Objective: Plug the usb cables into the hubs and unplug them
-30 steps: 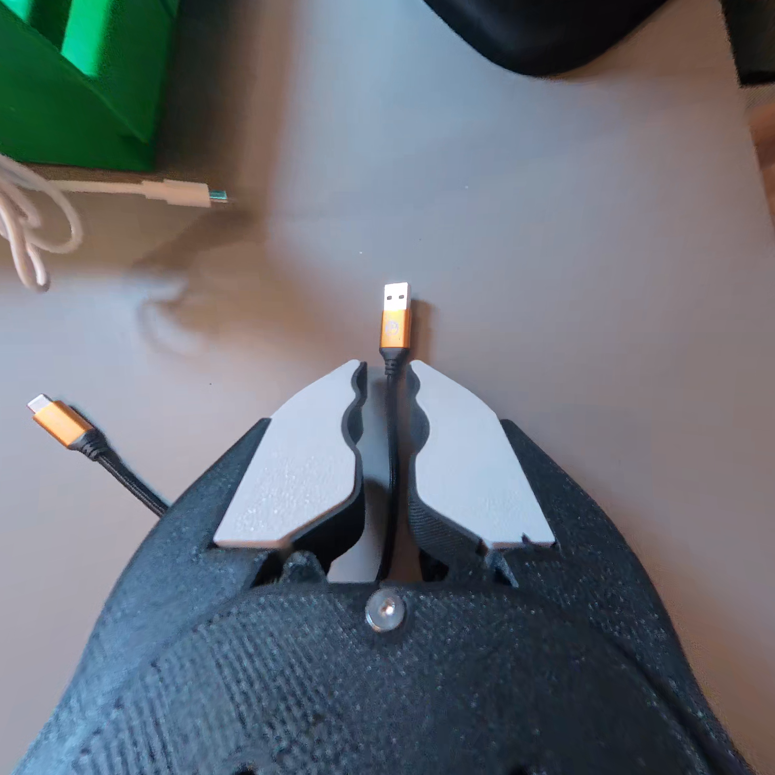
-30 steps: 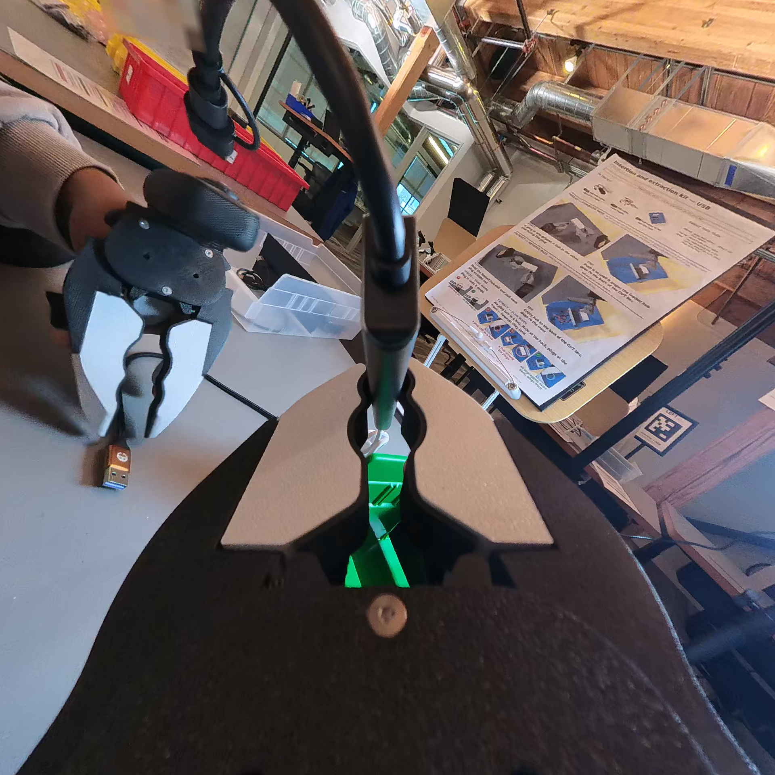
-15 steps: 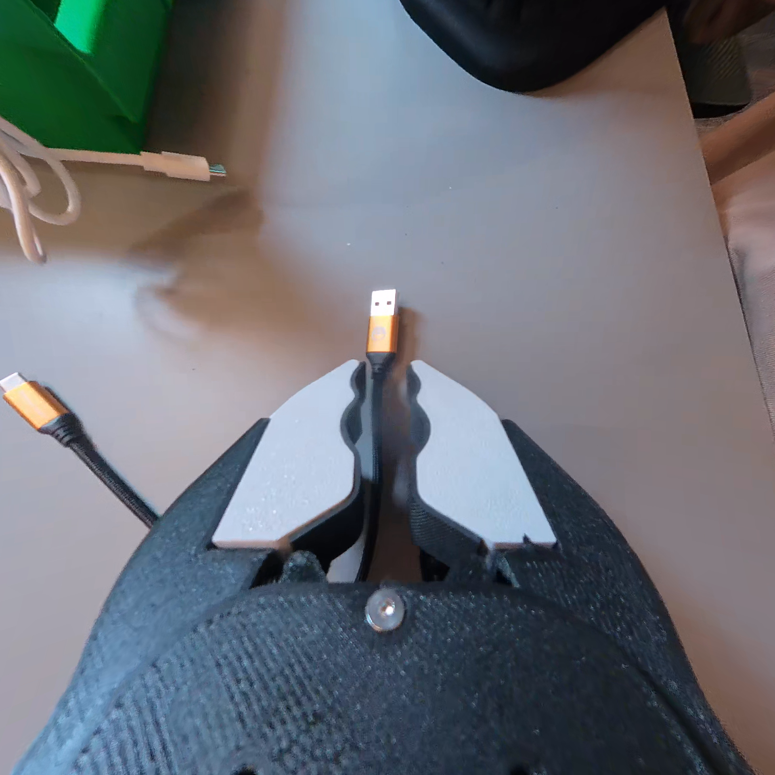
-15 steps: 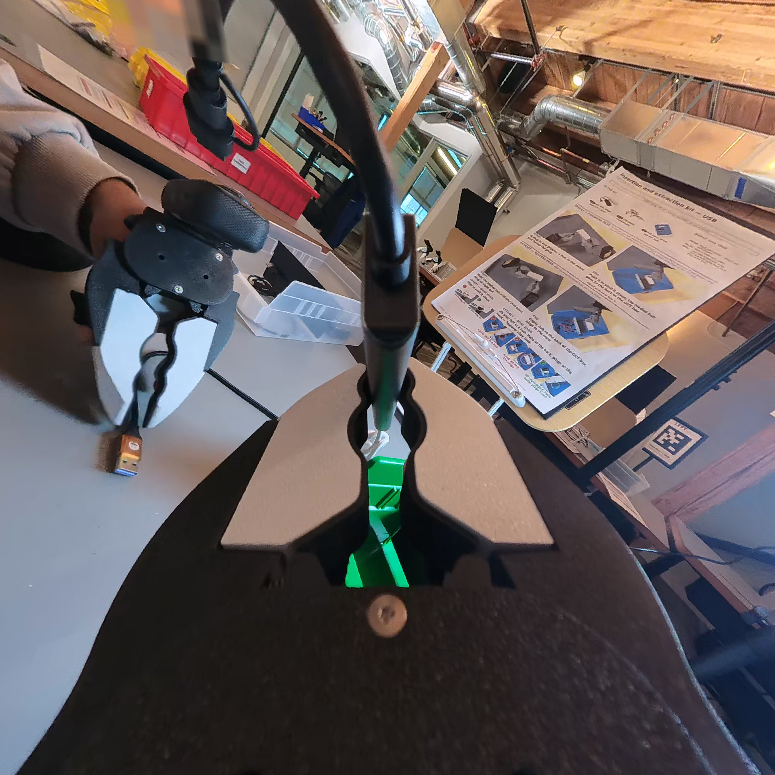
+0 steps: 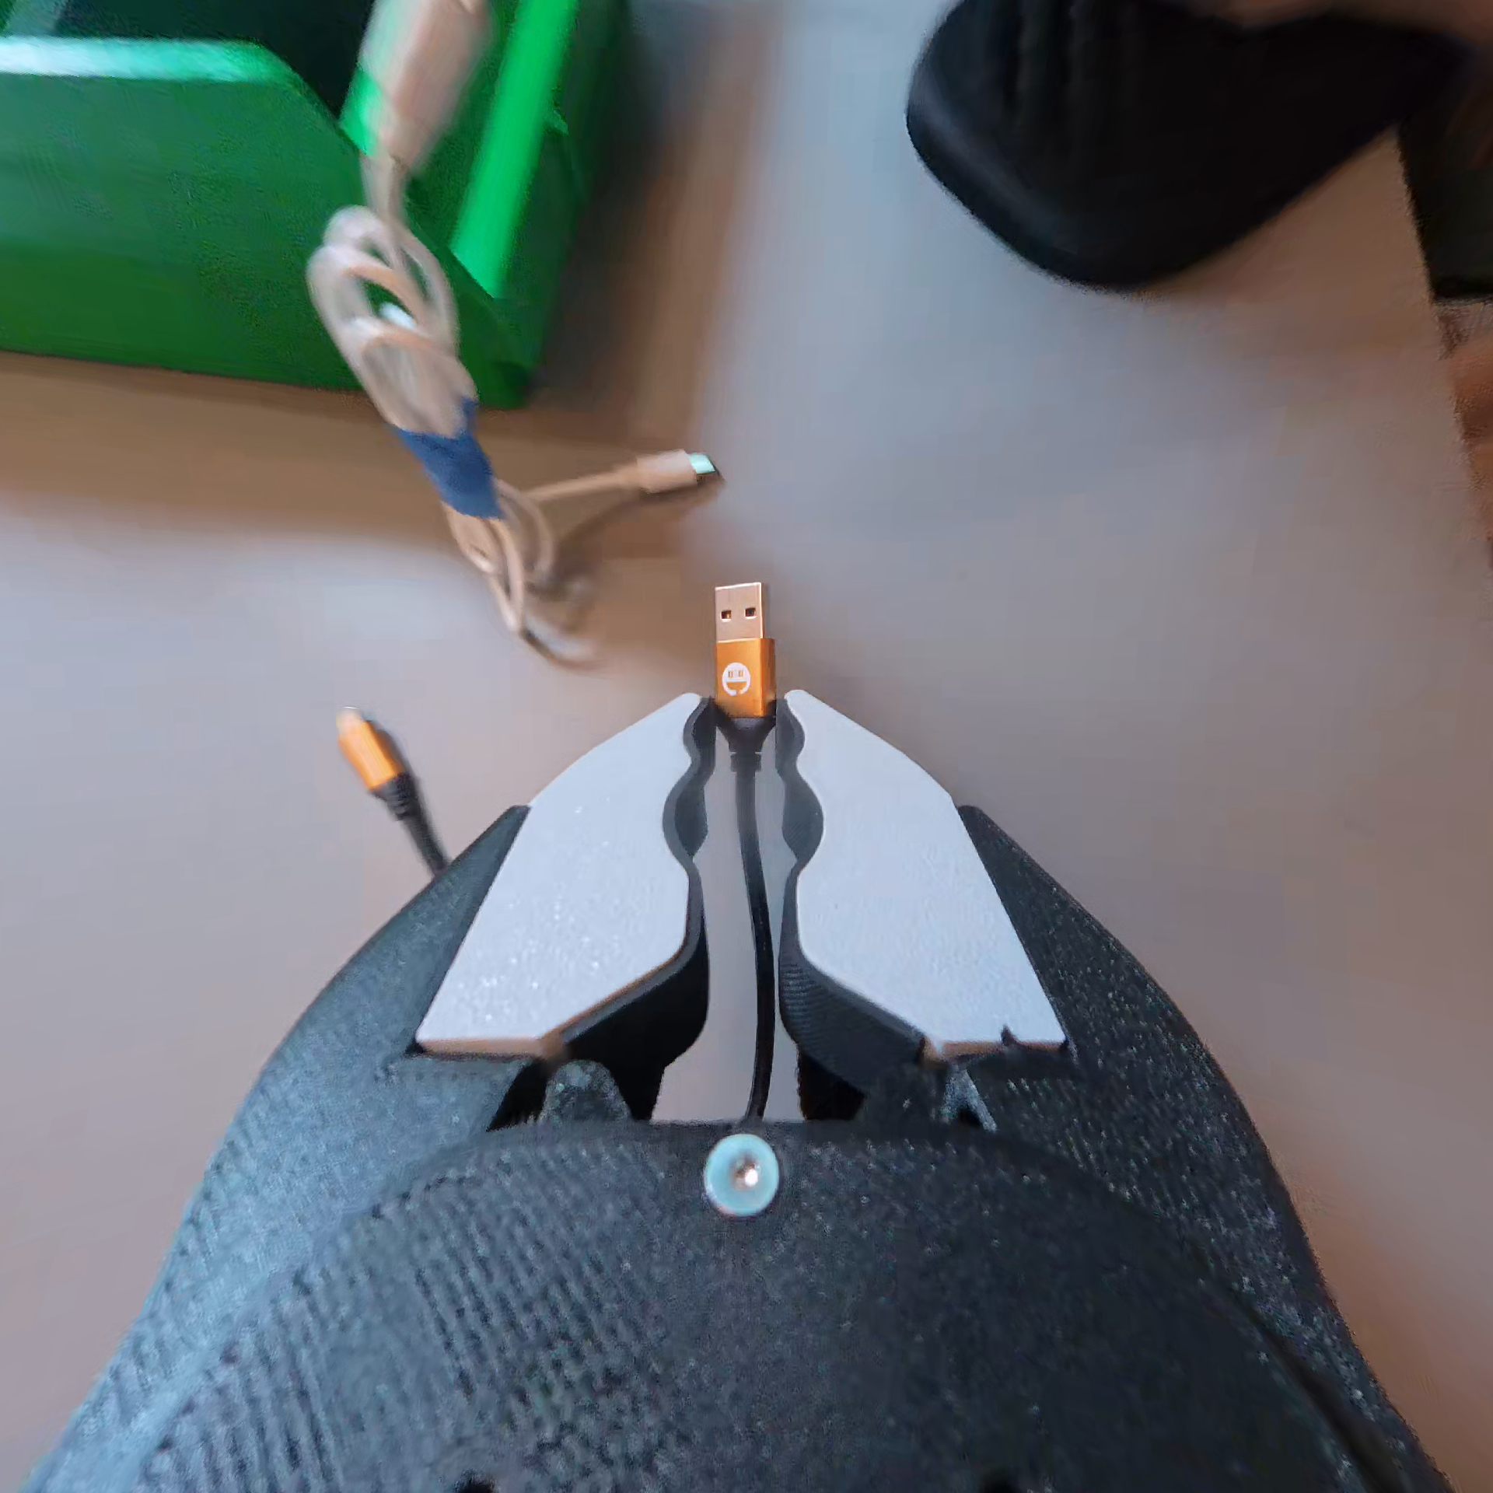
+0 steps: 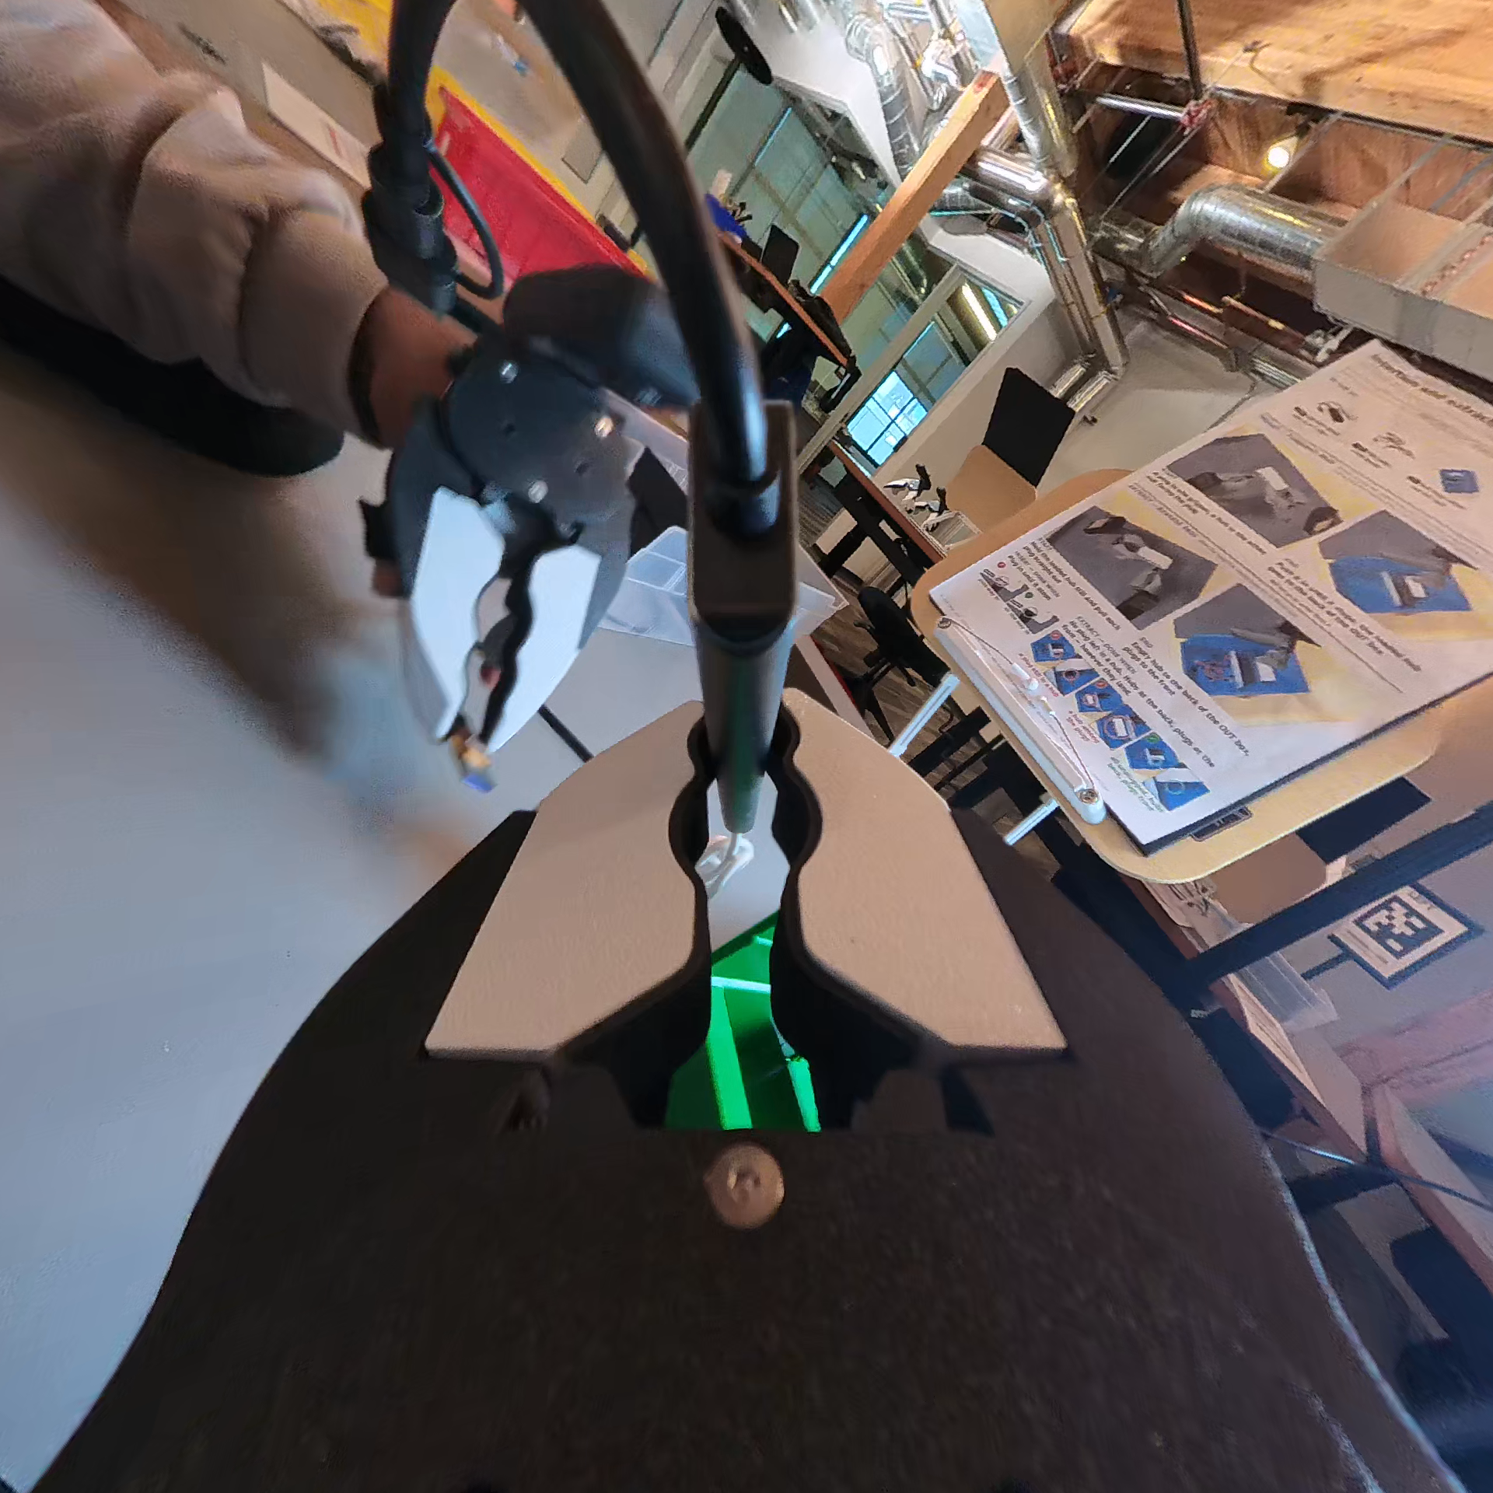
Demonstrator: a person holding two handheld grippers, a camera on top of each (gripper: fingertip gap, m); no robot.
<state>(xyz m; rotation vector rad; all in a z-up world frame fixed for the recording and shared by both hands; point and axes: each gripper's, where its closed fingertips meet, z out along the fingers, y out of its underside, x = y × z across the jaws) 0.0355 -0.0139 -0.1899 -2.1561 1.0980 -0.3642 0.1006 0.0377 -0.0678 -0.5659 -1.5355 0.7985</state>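
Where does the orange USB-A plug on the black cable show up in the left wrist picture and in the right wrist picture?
Left wrist view: the orange USB-A plug on the black cable sits at centre, held at the tips of that gripper's grey fingers.
Right wrist view: small, left of centre, poking from the far left gripper.
Shared landmark: the green plastic box.

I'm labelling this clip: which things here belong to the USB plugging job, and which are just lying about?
Job:
left gripper shut on orange USB-A plug
right gripper shut on black hub
white cable

Lying about:
green bin
instruction sheet
red bin
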